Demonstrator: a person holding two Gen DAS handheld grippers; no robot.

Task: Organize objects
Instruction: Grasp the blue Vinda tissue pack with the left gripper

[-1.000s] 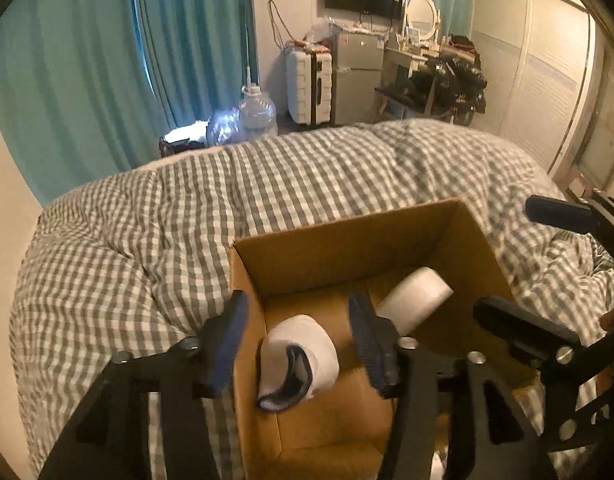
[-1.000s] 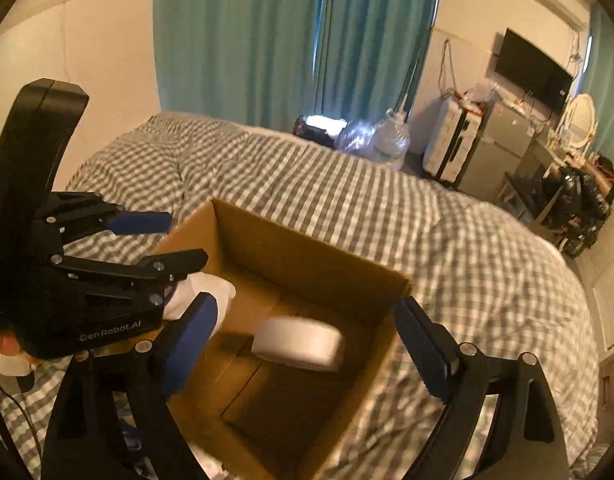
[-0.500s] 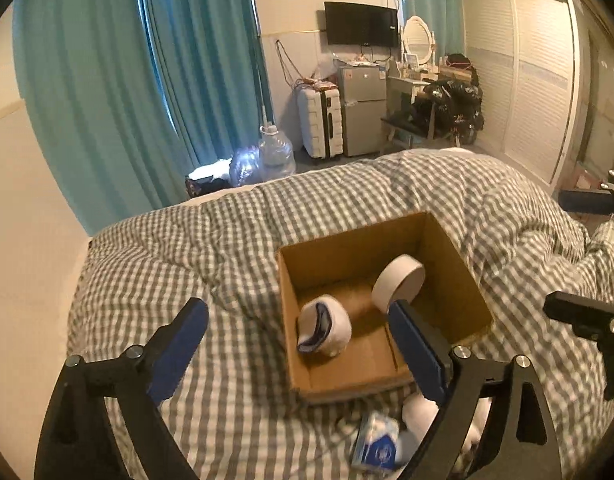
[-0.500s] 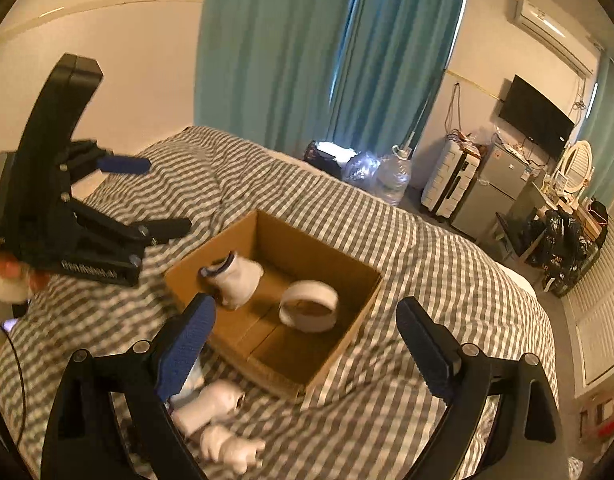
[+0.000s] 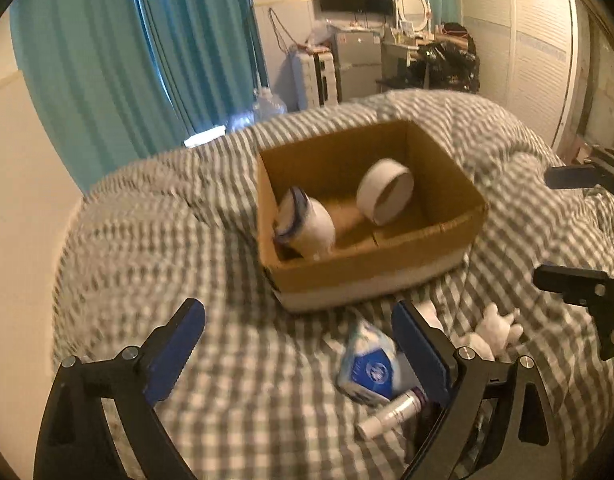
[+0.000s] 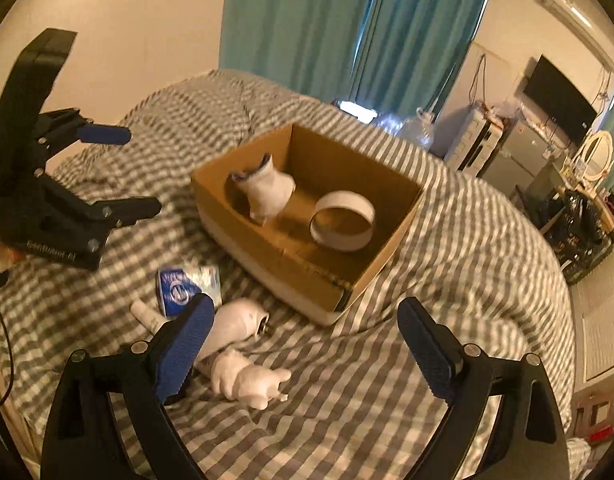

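A cardboard box [image 5: 379, 268] [image 6: 275, 248] sits on the checked bed. Inside it are a white sock roll with a dark cuff [image 5: 307, 226] [image 6: 265, 192] and a white tape ring [image 5: 385, 192] [image 6: 343, 220]. In front of the box lie a blue-and-white packet [image 5: 367, 364] [image 6: 187, 286], a small white tube [image 5: 391, 412] [image 6: 145, 316], a white bottle [image 6: 235, 324] and a white plush toy [image 5: 491, 332] [image 6: 247, 380]. My left gripper [image 5: 299, 354] [image 6: 119, 172] is open and empty, back from the box. My right gripper [image 6: 303, 354] [image 5: 563, 224] is open and empty above the loose items.
The grey-and-white checked duvet [image 5: 147, 240] covers the whole bed. Teal curtains [image 5: 127, 60] hang behind it, with a beige wall at the left. A large water bottle [image 5: 267, 106], a white suitcase [image 5: 311, 76], a fridge and a dresser stand beyond the bed's far end.
Both grippers have pulled back and up from the box. The left one was over the sock roll and now stands well clear; the loose items in front of the box have come into view.
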